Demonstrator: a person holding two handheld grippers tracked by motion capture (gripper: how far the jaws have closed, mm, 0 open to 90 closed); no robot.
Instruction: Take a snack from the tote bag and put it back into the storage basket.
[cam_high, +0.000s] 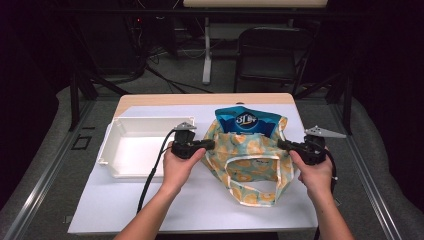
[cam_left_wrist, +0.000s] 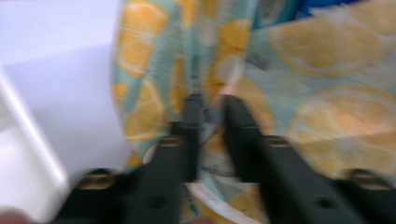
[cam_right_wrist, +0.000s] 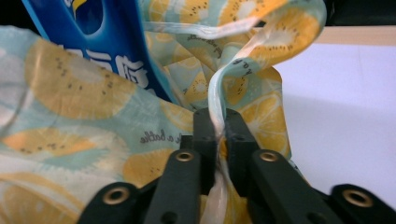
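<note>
Both tongs clamped on lemon-print fabric bag (cam_high: 248, 155) mid-frame: left tongs (cam_high: 209, 145) on left rim, right tongs (cam_high: 283, 145) on right rim; blue snack bag (cam_high: 246, 120) inside.

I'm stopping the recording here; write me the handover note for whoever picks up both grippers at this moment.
Left gripper: shut on the left edge of the lemon-print cloth bag.
Right gripper: shut on the bag's right edge; the white trim runs between its jaws.
Things: the bag lies on the white table sheet, opening toward the far side. A blue snack packet sits partly inside and sticks out of the opening. An empty white tray lies left of the bag.
Done: both sides of the bag gripped, packet partly in.
Left, likely: get the packet fully into the bag, or lift the bag.
</note>
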